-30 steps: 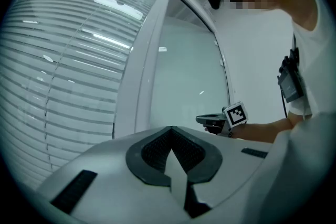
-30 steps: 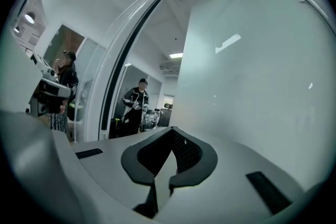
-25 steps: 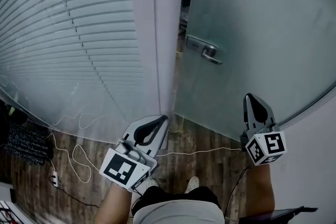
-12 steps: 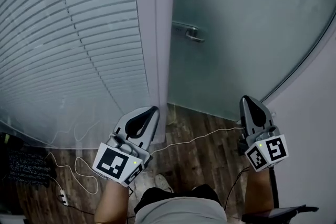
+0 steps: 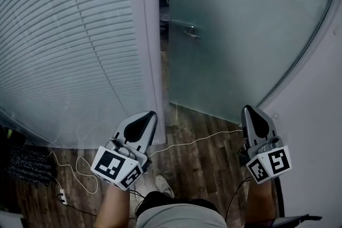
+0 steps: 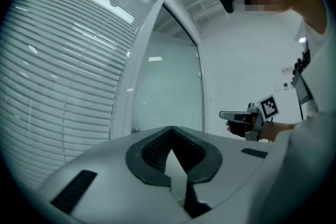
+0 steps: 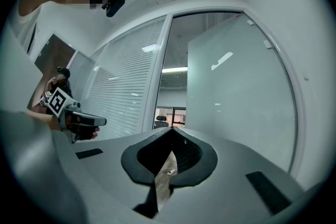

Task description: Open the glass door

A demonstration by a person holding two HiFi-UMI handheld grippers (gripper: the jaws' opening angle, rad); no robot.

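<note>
I see the glass door a little ajar, ahead of the right tongs. Its handle is far ahead, between both tongs. The left tongs, jaws together, are near the white frame post. A white cable lies on the wooden floor between them.

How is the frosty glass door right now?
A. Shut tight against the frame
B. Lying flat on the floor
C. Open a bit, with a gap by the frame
C: in the head view a dark gap shows between the white door frame and the glass door, next to its handle, and the right gripper view looks through it into the room beyond.
</note>
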